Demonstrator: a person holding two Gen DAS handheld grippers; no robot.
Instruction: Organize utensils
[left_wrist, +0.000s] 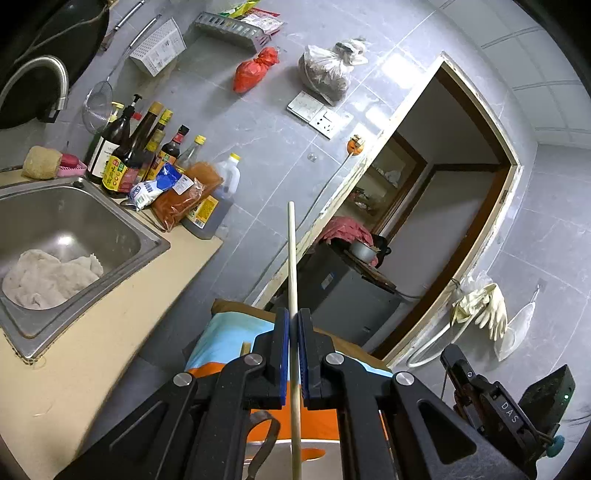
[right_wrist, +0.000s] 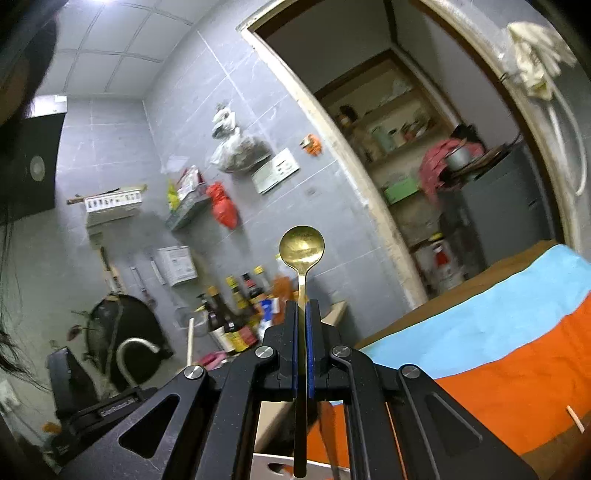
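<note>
My left gripper (left_wrist: 294, 317) is shut on a pale wooden chopstick (left_wrist: 291, 258) that stands up past the blue pads, held in the air above the blue and orange cloth (left_wrist: 225, 339). My right gripper (right_wrist: 303, 308) is shut on a gold spoon (right_wrist: 302, 249), bowl end up and facing the camera, above the same cloth (right_wrist: 498, 332). A second chopstick end (left_wrist: 245, 347) shows on the cloth in the left wrist view. Another pale stick (right_wrist: 574, 419) lies on the orange part in the right wrist view. The right gripper body (left_wrist: 509, 402) shows at the lower right of the left wrist view.
A steel sink (left_wrist: 122, 236) with a rag in it sits at left beside sauce bottles (left_wrist: 125, 158) on the beige counter (left_wrist: 110, 332). A white box edge (right_wrist: 280, 465) lies below the grippers. A doorway (left_wrist: 443, 206) opens ahead. Bags (left_wrist: 325, 74) hang on the tiled wall.
</note>
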